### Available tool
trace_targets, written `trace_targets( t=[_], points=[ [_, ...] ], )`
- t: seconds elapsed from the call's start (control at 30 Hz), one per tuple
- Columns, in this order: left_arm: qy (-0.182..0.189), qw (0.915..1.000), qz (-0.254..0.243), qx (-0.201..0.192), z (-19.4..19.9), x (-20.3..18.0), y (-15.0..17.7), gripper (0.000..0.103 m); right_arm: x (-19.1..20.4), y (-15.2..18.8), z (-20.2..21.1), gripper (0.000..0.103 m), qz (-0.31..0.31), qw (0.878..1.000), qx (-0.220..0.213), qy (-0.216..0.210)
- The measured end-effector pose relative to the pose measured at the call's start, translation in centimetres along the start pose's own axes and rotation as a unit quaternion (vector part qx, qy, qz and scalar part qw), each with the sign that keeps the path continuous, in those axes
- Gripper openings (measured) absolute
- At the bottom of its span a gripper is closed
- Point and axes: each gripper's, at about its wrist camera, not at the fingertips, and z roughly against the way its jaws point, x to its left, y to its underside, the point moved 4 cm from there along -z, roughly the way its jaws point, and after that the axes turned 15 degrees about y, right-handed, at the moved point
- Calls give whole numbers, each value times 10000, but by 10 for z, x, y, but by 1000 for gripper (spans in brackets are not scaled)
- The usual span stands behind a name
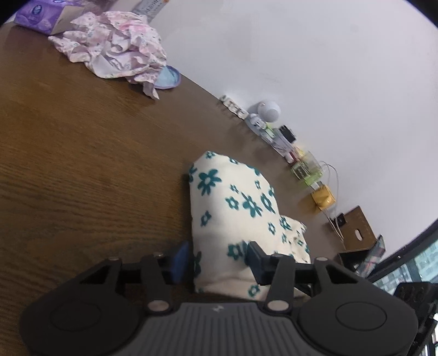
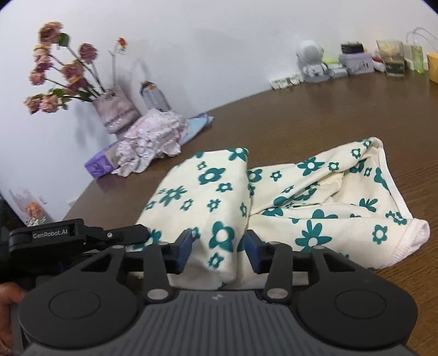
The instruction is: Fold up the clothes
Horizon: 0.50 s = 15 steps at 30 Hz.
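Left gripper (image 1: pixel 219 257): jaws part open, folded edge of the cream garment with teal flowers (image 1: pixel 235 208) bulging up between them; whether the pads press the cloth, cannot tell. Right gripper (image 2: pixel 217 250): jaws likewise part open, astride a raised fold of the same garment (image 2: pixel 287 197); grip not clear either. Garment lies partly folded on the brown worktop (image 1: pixel 82 164). Right view alone shows a vase (image 2: pixel 115 112) holding dried pink roses (image 2: pixel 54 74), plus the garment's open hemmed end. Left view alone shows a brown box (image 1: pixel 358 227) by the wall. Both show a crumpled pink floral cloth (image 1: pixel 115 52) beside a purple tissue box (image 1: pixel 41 13).
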Motion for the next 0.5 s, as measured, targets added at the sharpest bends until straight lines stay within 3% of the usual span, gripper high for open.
trace_targets(
  t=[0.07, 0.17, 0.27, 0.33, 0.37, 0.47, 0.5],
  points=[
    [30, 10000, 27, 23, 0, 1, 2, 29, 0, 2, 1, 42, 42, 10000, 32, -4],
    [44, 10000, 34, 41, -1, 2, 4, 24, 0, 3, -4, 26, -60, 9998, 155, -92],
    [29, 10000, 43, 62, -1, 3, 2, 24, 0, 4, -5, 19, -99, 9997, 210, -101],
    [-20, 10000, 42, 38, -1, 3, -4, 37, -2, 4, -5, 19, -131, 9995, 264, -132],
    [-45, 10000, 42, 27, -1, 3, -8, 45, -2, 3, -5, 24, -126, 9994, 290, -143],
    [-93, 9999, -22, 38, -8, 0, -23, 49, -9, -9, -5, 51, -356, 9989, 239, -178],
    [-99, 9998, -9, 148, -14, 0, -27, 49, -10, -14, -8, 51, -386, 9988, 247, -179]
  ],
)
